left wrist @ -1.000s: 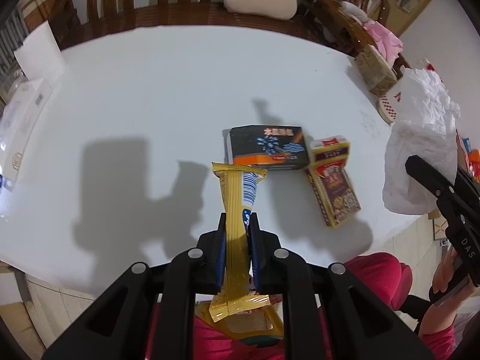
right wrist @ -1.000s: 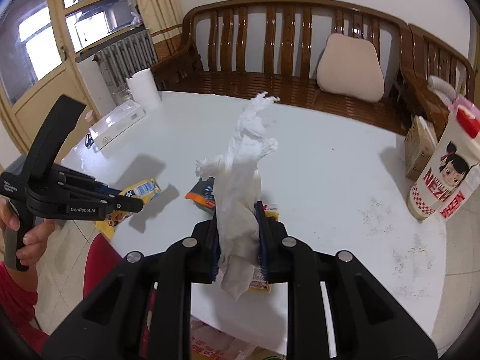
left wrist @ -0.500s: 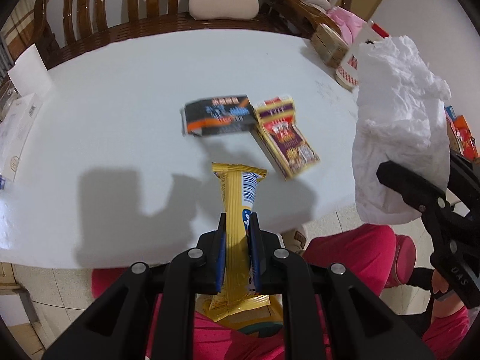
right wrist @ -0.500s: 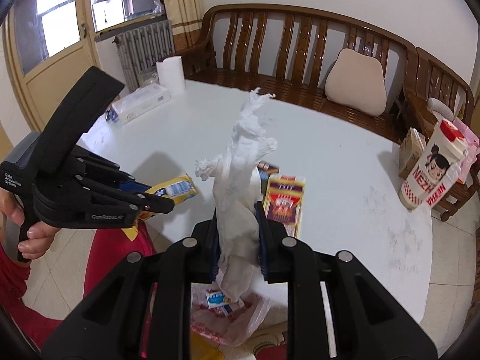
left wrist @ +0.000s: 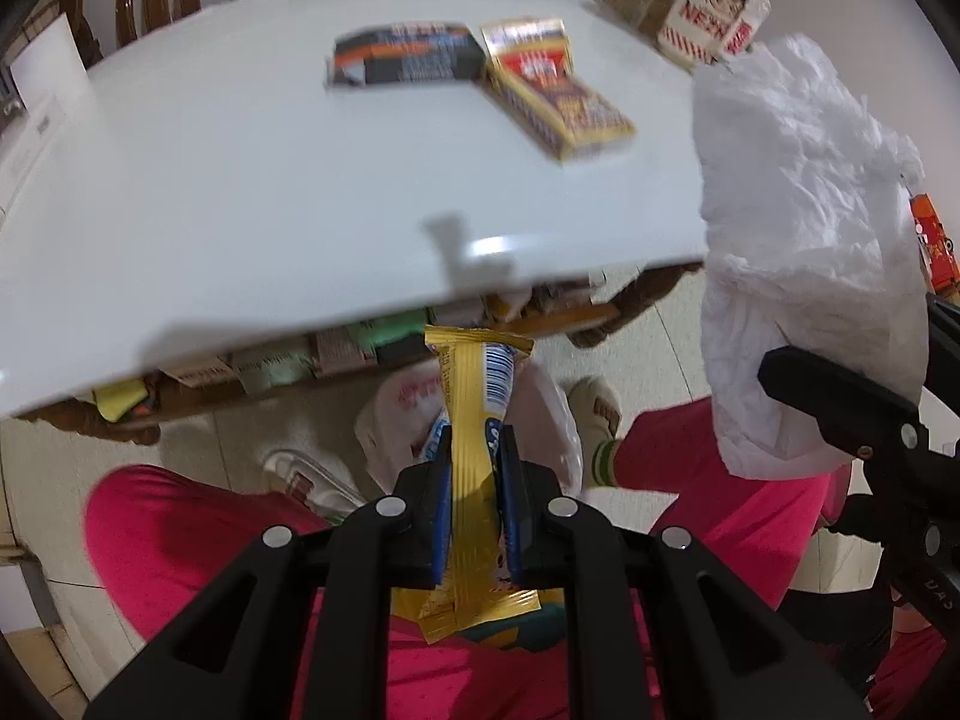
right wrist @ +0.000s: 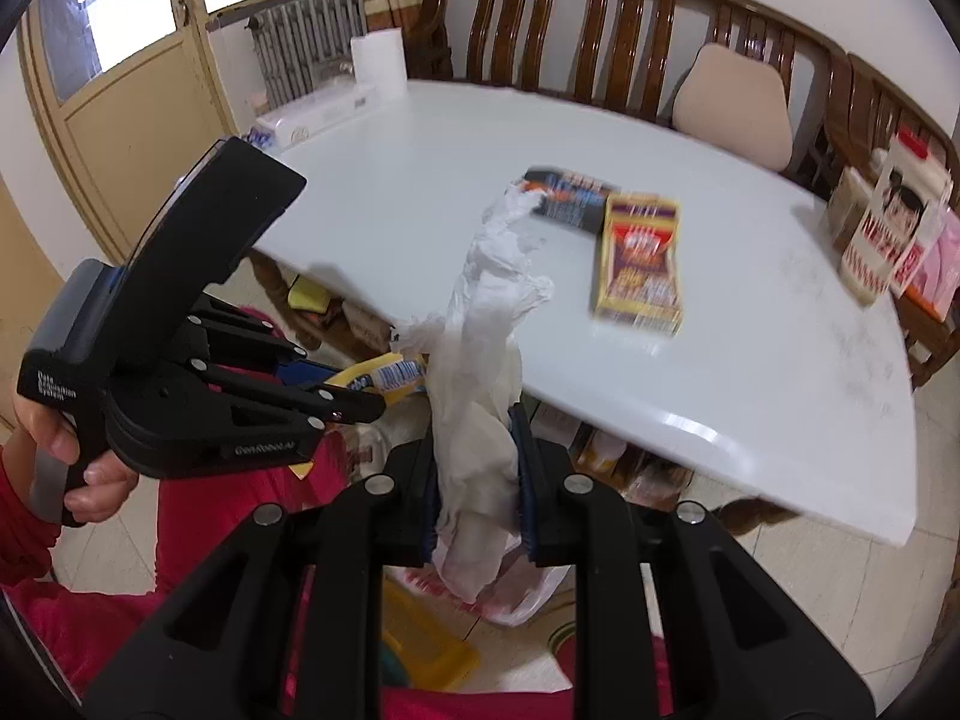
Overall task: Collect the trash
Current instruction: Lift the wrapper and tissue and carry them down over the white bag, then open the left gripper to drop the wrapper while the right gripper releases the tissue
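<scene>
My left gripper [left wrist: 474,450] is shut on a yellow snack wrapper [left wrist: 480,396], held off the table's near edge above a white plastic bag [left wrist: 408,414] on the floor. My right gripper [right wrist: 477,438] is shut on a crumpled white tissue [right wrist: 486,324], also past the table edge, over the same plastic bag [right wrist: 516,594]. The tissue [left wrist: 798,228] and the right gripper's body show at the right of the left wrist view. On the white table [left wrist: 240,180] lie a black packet [left wrist: 408,60] and a yellow-purple box [left wrist: 558,102], side by side.
A person in red trousers [left wrist: 198,540] sits below, with a foot beside the bag. A printed cup [right wrist: 894,228] and a carton stand at the table's far right. A paper roll [right wrist: 378,66] and a tissue pack sit far left. Wooden benches ring the table.
Both grippers have drawn back from over the table to beyond its near edge and sunk lower, each still holding its piece. The floor, bag and legs have come into view.
</scene>
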Tool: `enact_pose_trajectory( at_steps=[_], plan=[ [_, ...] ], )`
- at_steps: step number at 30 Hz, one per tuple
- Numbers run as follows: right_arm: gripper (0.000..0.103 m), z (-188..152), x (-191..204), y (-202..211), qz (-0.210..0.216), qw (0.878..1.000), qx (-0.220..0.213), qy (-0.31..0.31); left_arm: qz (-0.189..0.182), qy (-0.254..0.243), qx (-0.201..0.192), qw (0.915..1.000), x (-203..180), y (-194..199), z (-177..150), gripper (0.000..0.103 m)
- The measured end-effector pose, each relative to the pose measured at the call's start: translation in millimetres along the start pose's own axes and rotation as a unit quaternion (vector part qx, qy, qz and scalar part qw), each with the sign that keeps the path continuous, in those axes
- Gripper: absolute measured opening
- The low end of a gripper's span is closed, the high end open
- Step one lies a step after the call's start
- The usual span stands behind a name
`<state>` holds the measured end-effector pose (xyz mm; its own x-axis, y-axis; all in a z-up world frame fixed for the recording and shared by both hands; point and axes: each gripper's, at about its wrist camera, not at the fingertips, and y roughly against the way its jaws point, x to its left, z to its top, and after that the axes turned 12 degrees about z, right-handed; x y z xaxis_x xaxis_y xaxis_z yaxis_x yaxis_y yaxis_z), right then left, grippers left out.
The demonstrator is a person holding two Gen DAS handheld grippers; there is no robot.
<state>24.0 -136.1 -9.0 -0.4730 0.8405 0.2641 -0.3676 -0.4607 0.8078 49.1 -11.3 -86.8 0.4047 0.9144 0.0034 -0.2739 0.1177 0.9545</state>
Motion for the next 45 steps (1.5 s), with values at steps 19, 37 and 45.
enact_pose_trajectory(
  at_steps=[19, 37, 45],
  plan=[
    [0.02, -79.3, -5.7, -80.4, -0.003, 0.995, 0.074, -0.06, -0.015, -0.013, 0.028, 0.9994, -18.0, -88.4, -43.3, 0.014],
    [0.02, -114.4, -63.0, -167.0, -0.002, 0.981, 0.135, -0.14, -0.009, -0.034, 0.125, 0.9915, -27.8, -189.9, -37.9, 0.014],
    [0.02, -127.6, -88.7, -208.7, 0.007, 0.97, 0.168, -0.174, -0.009, -0.024, 0.168, 0.9854, -23.9, -230.9, -33.3, 0.014]
  ],
)
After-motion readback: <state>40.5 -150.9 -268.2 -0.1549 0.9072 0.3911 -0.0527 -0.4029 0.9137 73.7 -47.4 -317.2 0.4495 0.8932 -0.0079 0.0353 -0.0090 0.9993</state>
